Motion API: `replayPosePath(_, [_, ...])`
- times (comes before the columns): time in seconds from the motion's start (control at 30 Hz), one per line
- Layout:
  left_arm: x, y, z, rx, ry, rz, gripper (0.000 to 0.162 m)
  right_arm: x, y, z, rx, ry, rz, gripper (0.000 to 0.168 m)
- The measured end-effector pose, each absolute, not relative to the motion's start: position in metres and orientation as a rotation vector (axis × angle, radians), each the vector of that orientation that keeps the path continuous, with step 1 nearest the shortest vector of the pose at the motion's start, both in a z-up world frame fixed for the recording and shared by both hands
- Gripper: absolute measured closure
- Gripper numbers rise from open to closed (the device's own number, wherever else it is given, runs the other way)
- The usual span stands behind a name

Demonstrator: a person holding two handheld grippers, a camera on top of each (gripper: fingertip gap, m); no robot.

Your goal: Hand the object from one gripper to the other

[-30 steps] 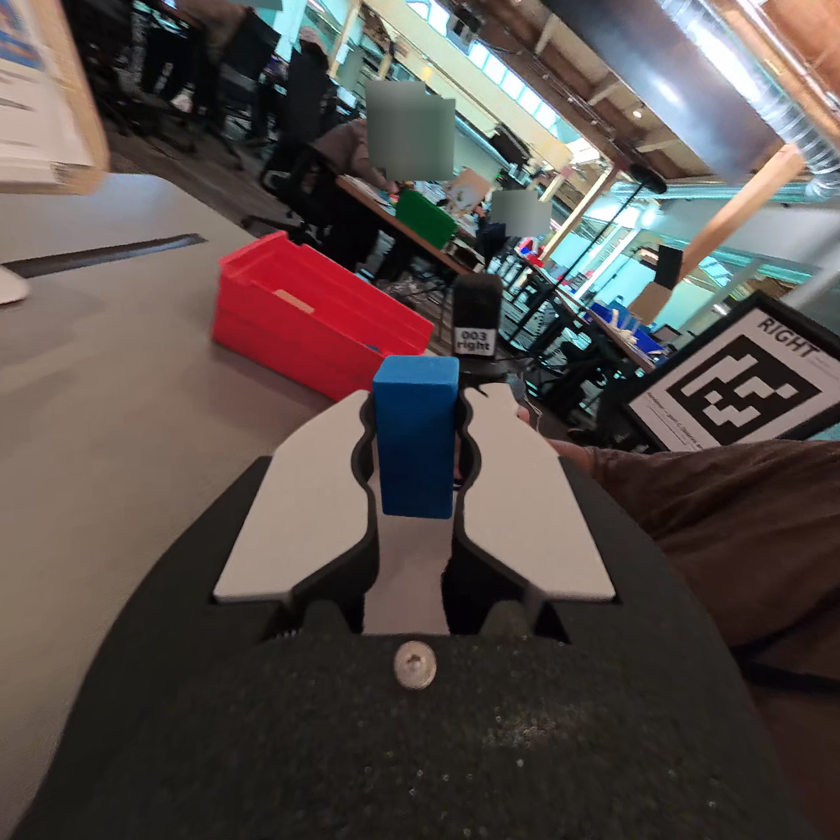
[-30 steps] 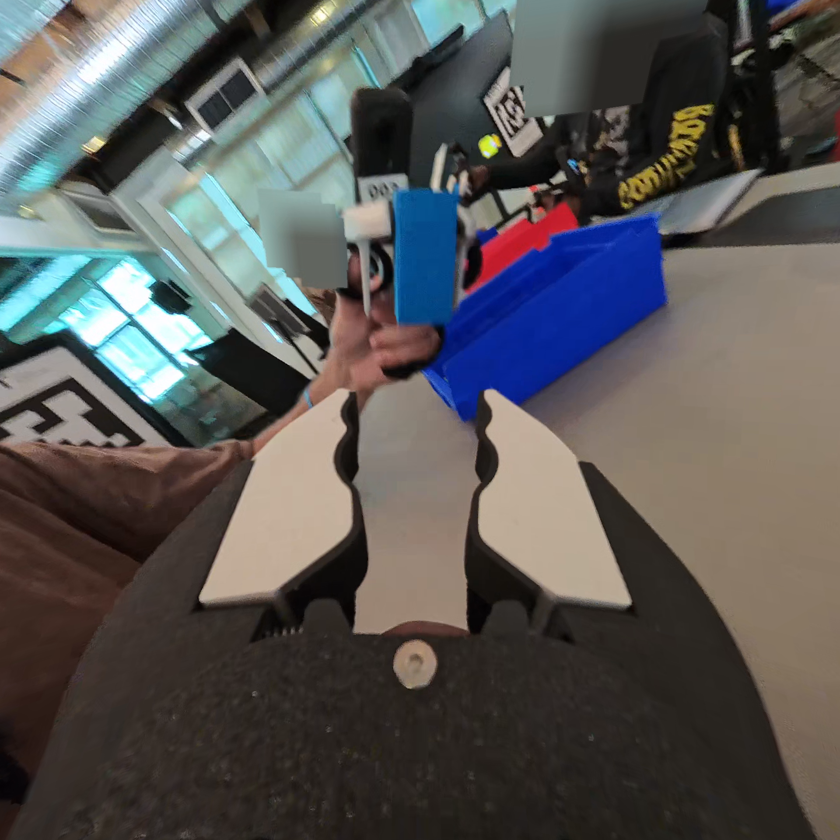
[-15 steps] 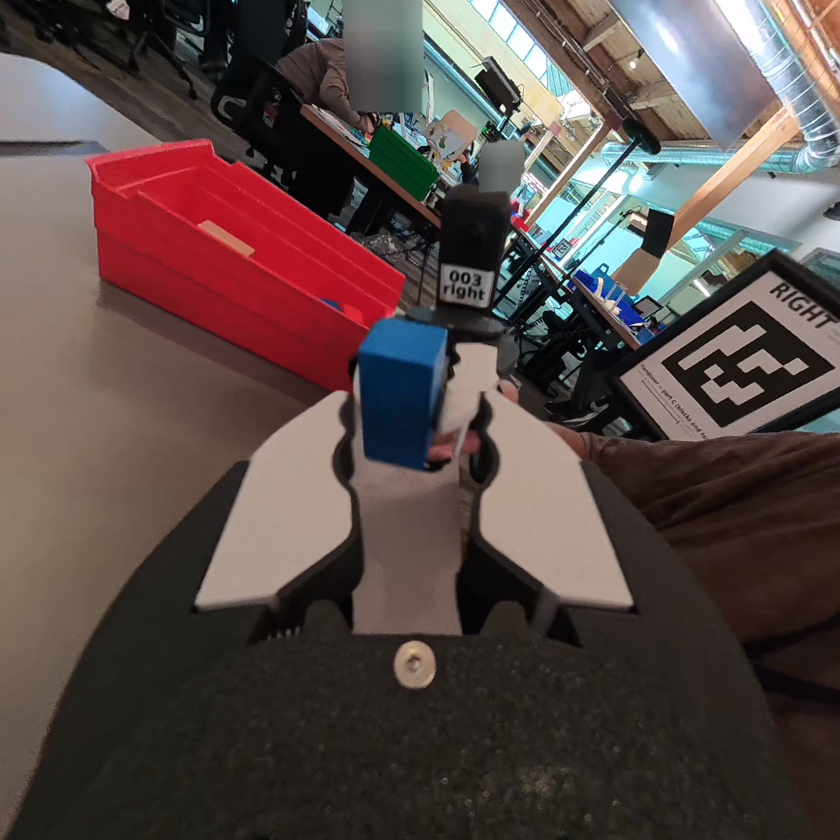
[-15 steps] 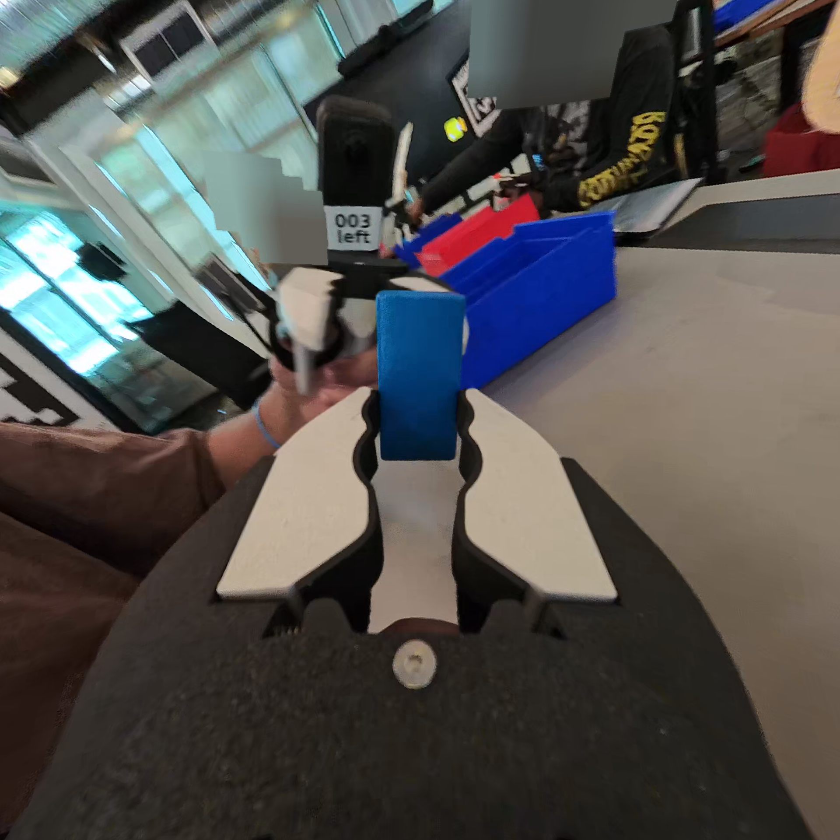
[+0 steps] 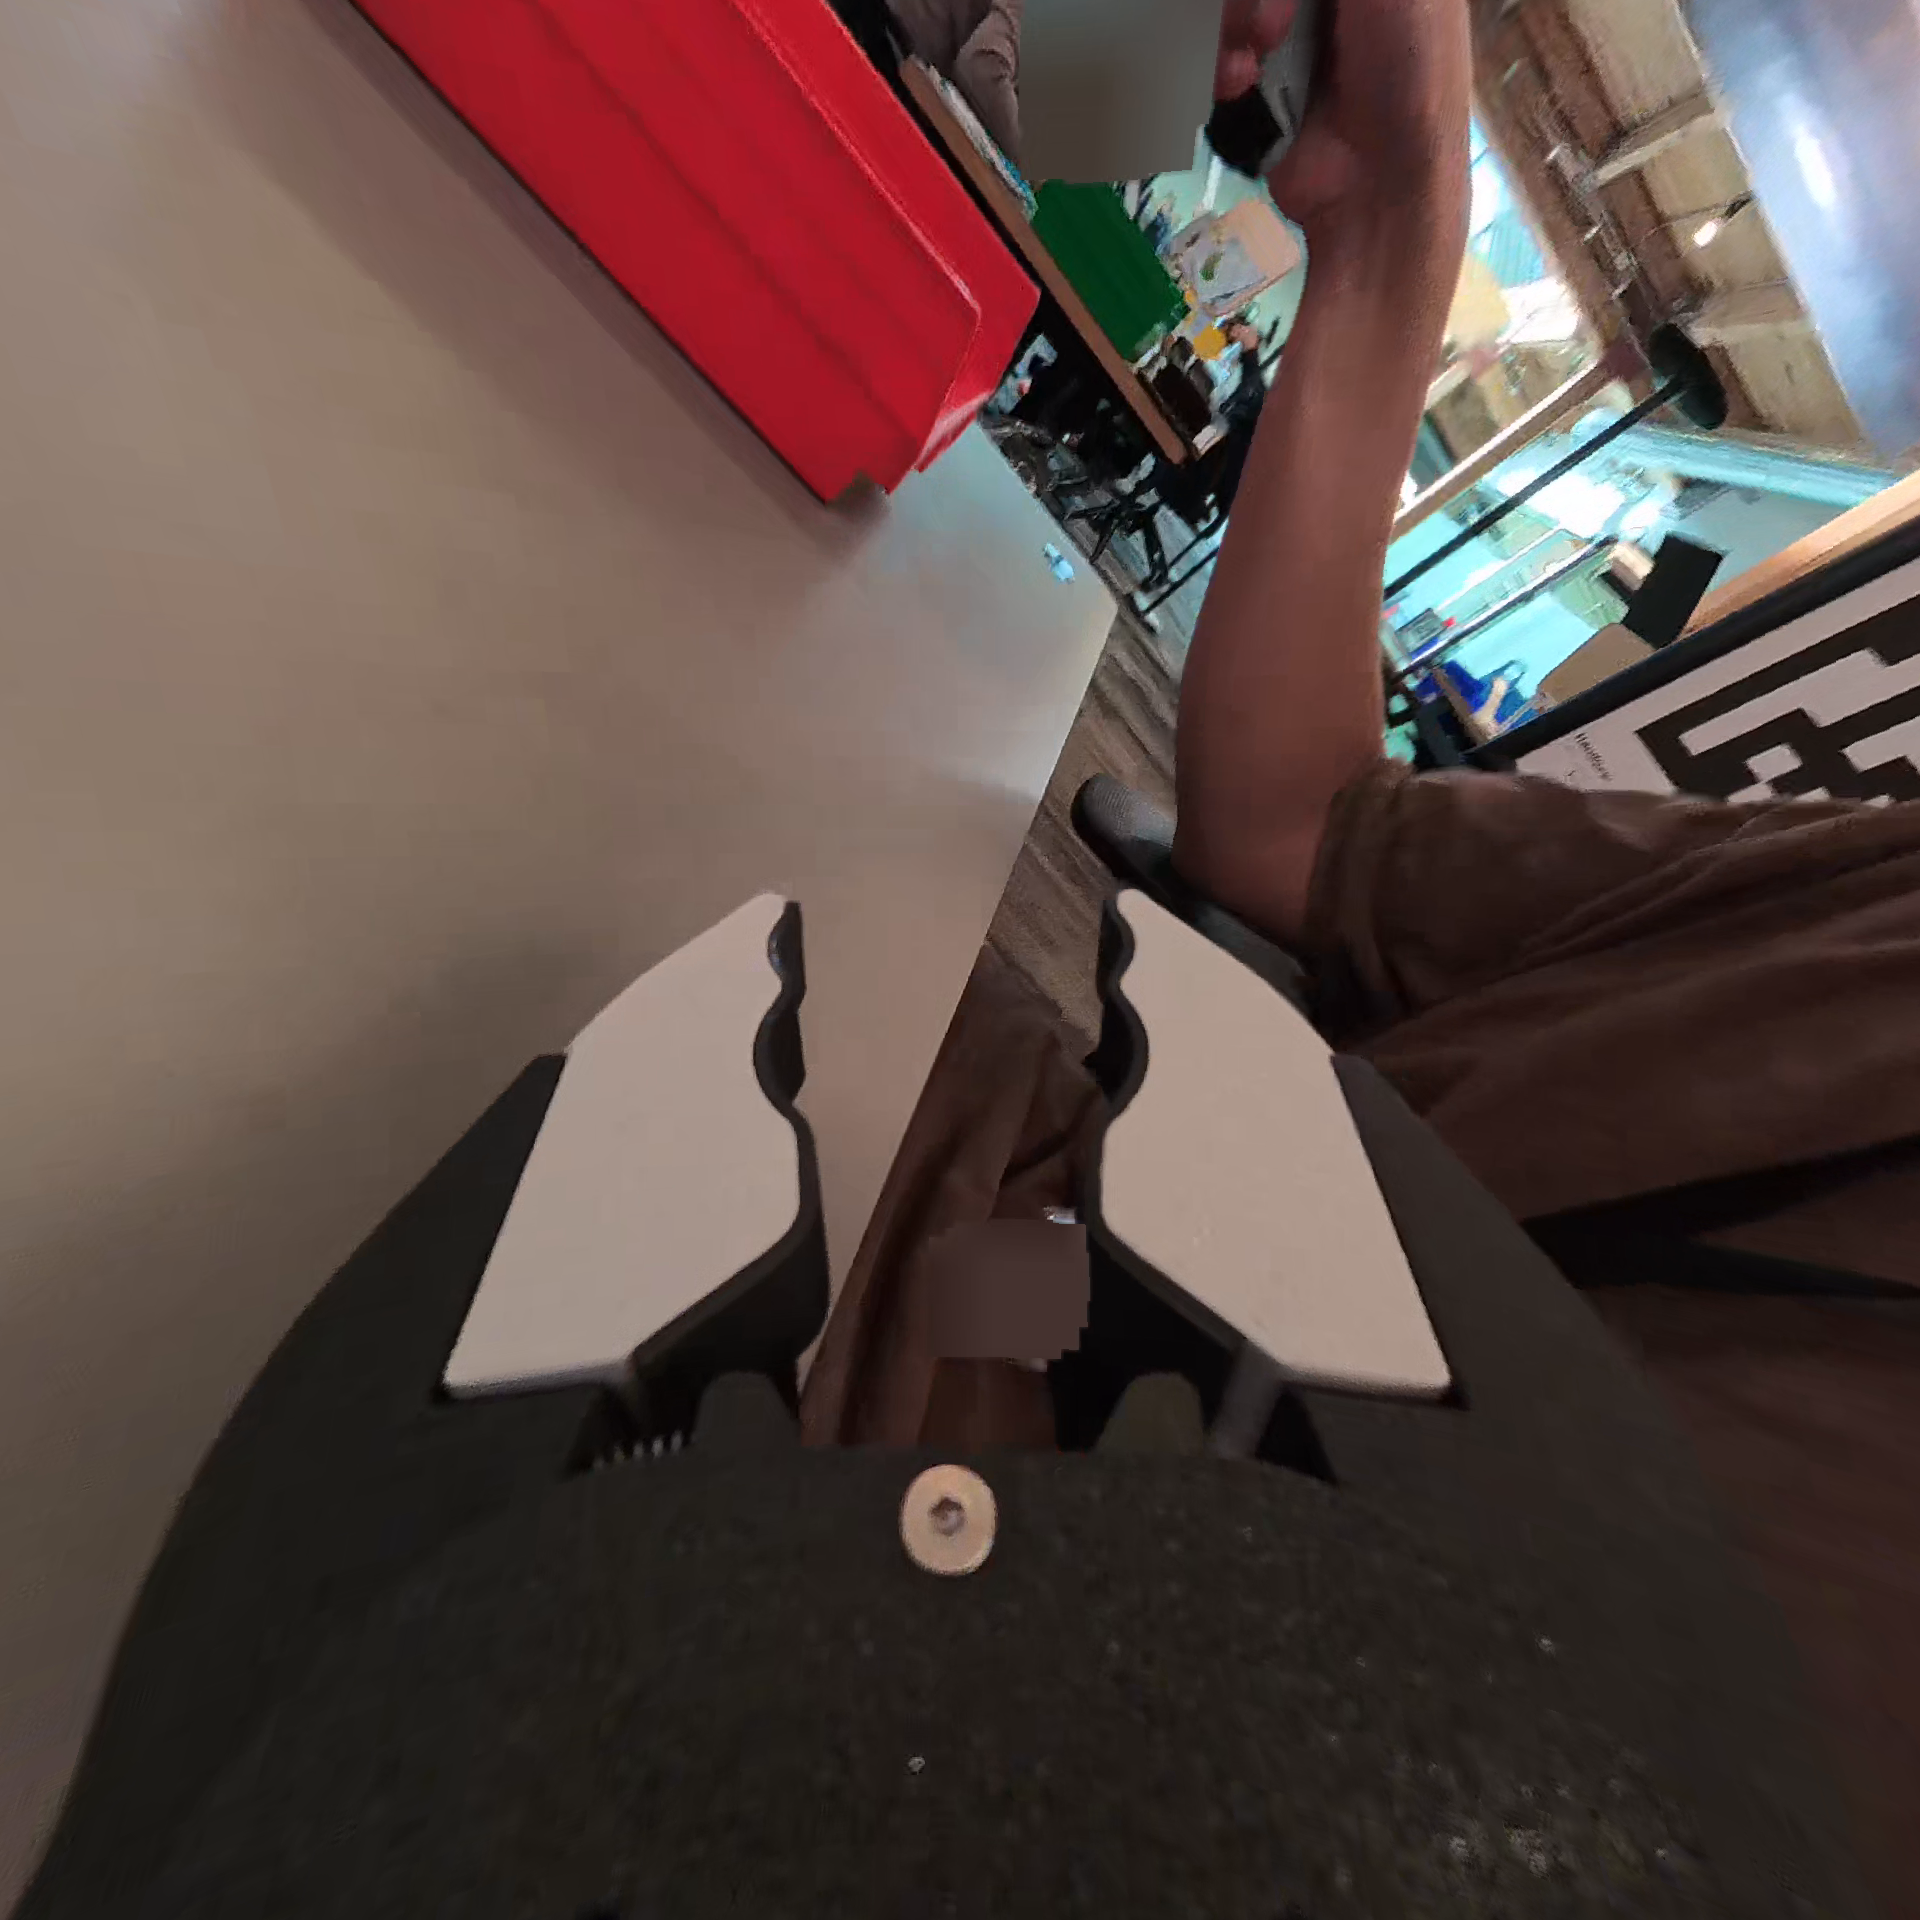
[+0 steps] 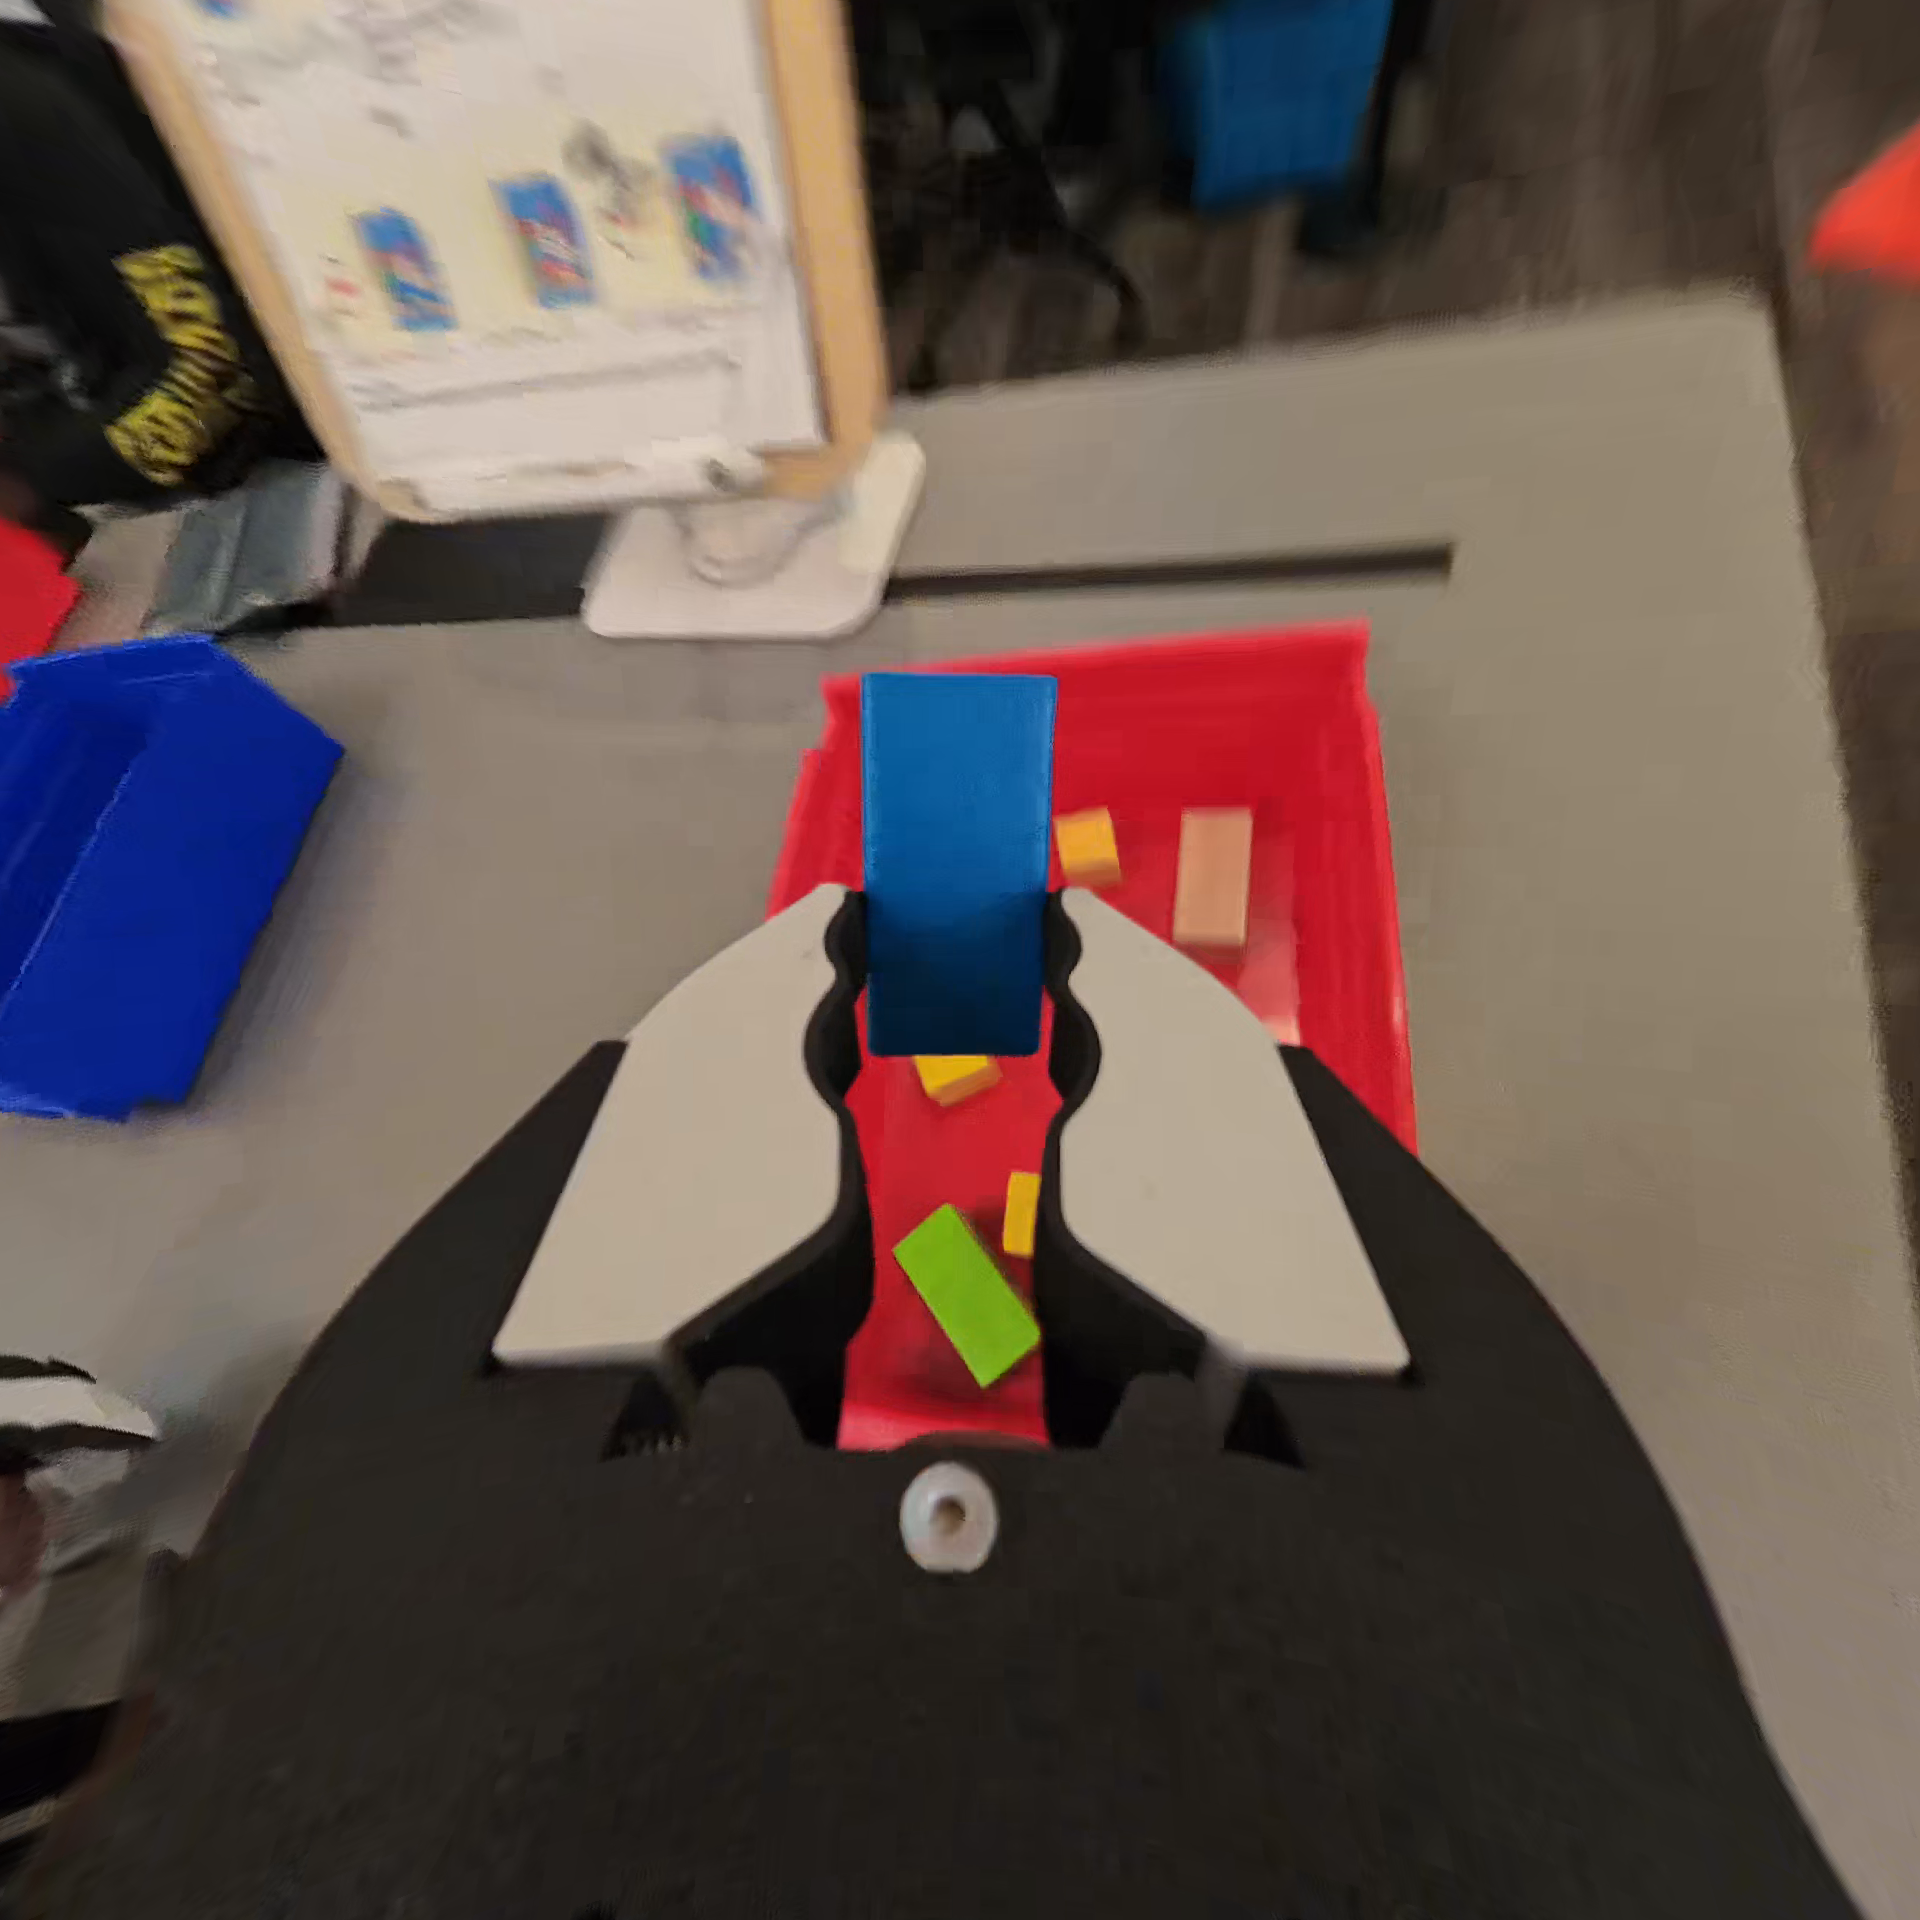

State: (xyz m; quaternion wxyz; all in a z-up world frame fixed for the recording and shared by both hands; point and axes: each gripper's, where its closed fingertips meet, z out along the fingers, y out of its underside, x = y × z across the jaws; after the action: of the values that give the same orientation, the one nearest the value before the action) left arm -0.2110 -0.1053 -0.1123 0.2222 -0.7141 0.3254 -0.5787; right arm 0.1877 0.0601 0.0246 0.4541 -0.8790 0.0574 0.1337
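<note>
Grey surface [image 6: 1558, 520] is seen under both tools. A blue block [image 6: 954, 852] is squeezed tight by the right tool [image 6: 954, 925], above a red bin [image 6: 1340, 831] of small blocks. Nothing is held by the wide-open left tool [image 5: 951, 966]. The pass looks done.

two claws [image 5: 951, 935] [image 6: 954, 914]; one blue block [image 6: 956, 831]; two bins: red [image 6: 1351, 727], blue [image 6: 156, 831]; five small blocks in red bin.
</note>
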Motion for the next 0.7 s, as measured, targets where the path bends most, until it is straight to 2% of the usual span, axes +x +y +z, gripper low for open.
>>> replayPosePath(0.17, [-0.216,-0.096,-0.115,-1.926,1.017,-1.354,0.109,0.197,0.077,-0.08,-2.547,0.276,0.289,0.135])
replayPosePath(0.3, [-0.216,-0.099,-0.127,-1.968,1.003,-1.407,0.11,0.186,0.071,-0.14,-2.821,0.18,0.173,0.136])
replayPosePath(0.4, [-0.216,-0.1,-0.132,-2.004,0.972,-1.483,0.11,0.184,0.072,-0.164,-2.901,0.161,0.133,0.136])
replayPosePath(0.7, [-0.22,-0.098,-0.13,-2.014,0.921,-1.549,0.11,0.175,0.071,-0.185,-2.956,0.124,0.124,0.135])
